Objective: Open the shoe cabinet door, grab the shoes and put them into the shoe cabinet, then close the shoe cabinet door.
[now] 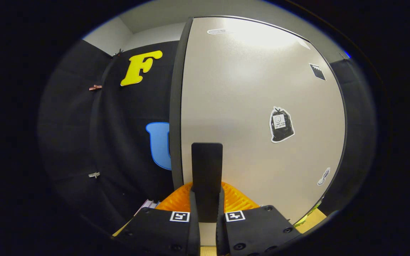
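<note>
Fingers (190, 217) first, since they're right up against the lens: both are pressed onto a dark upright handle (206, 177), one on each side, so the gripper (206, 213) is pinching it w/ the jaws nearly together and just the handle's thickness between them. Makes sense imo, a vertical bar like that is the only thing on the door you can really get a two-finger grip on.

Handle sits near the dark left edge (175, 106) of the shoe cabinet door (255, 99), which is the big pale panel straight ahead. It's got a few stickers on it, incl. a dark bag-shaped one (281, 124) off to the right of the handle. Grabbing at that edge prob gives the most leverage for swinging it.

Can't tell from this angle if the door is fully closed or partly swung out, or whether this is the opening pull or the closing push tbh.

Something orange and ribbed (237, 201) shows just behind the fingers, low down. Could be a shoe, but not sure. Cabinet interior is hidden, so no idea if any shoes are inside yet.
</note>
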